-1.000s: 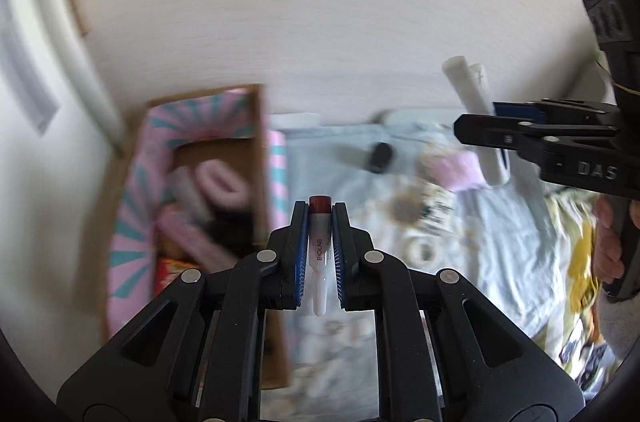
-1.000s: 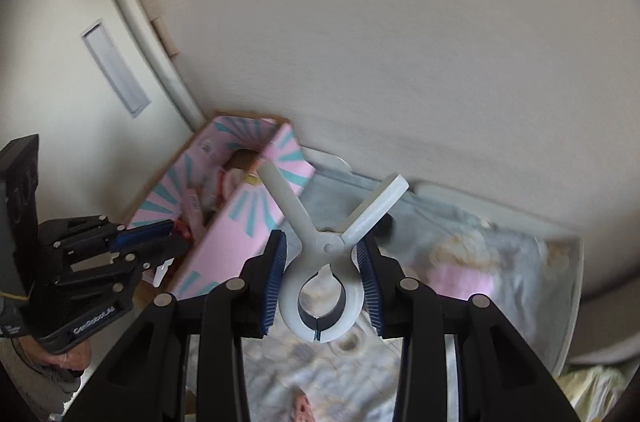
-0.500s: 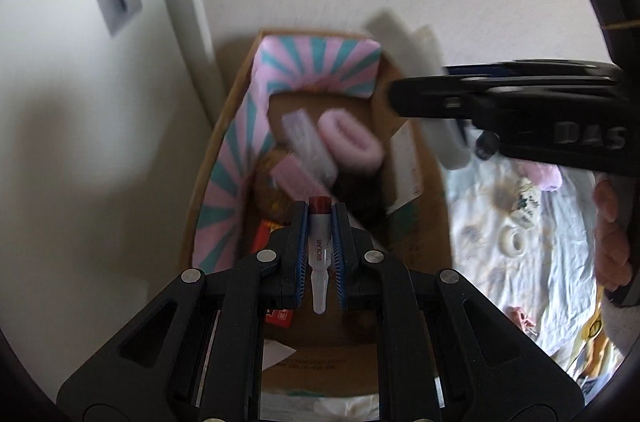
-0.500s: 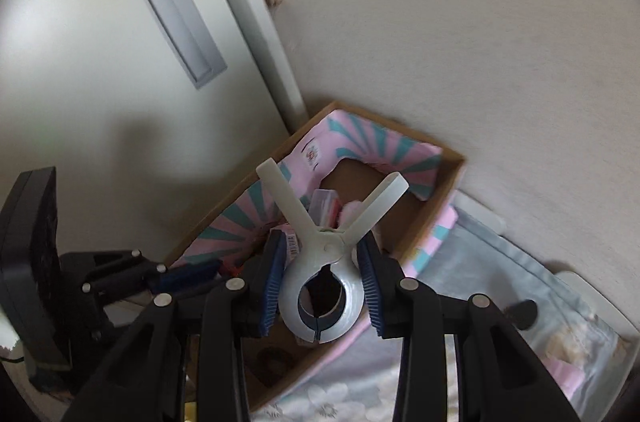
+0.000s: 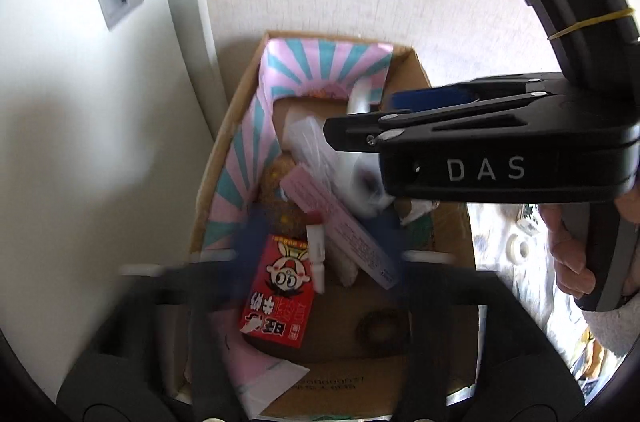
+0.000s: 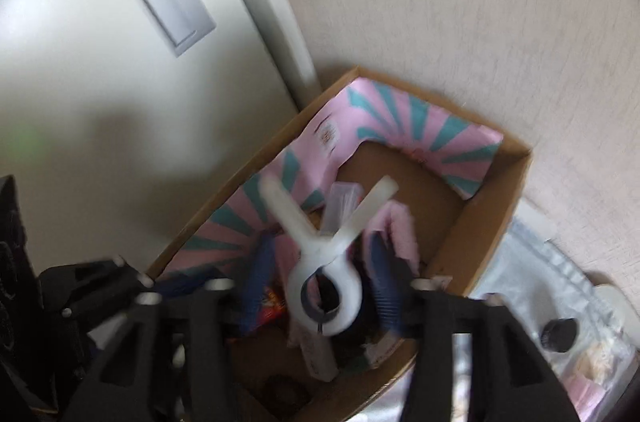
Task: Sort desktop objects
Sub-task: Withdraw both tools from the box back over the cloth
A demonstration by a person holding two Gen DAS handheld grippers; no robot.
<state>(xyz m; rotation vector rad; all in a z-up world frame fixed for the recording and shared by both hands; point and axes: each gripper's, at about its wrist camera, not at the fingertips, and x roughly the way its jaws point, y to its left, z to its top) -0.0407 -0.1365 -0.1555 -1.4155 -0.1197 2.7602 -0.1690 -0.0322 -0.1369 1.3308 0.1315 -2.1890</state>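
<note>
Both my grippers are opening over the brown cardboard box (image 5: 420, 78). My left gripper (image 5: 320, 258) frees a small red-capped tube (image 5: 316, 246); my right gripper (image 6: 320, 286) frees a white plastic clamp (image 6: 324, 262), whose black body blocks my left view.

Brown cardboard box (image 5: 416, 62), lined in pink paper (image 5: 320, 62) with teal sunburst stripes. White clip (image 6: 324, 254). Small white tube (image 5: 316, 250), red cap. Red carton (image 5: 280, 286) with a cartoon face. Pale pink flat box (image 5: 344, 226). Black grippers with blue pads (image 6: 380, 286). Cream wall (image 6: 460, 2).

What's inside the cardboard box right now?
The cardboard box holds a red snack packet, a pink carton, a small red-capped tube and a white clamp; whatever lies beneath them is covered.
</note>
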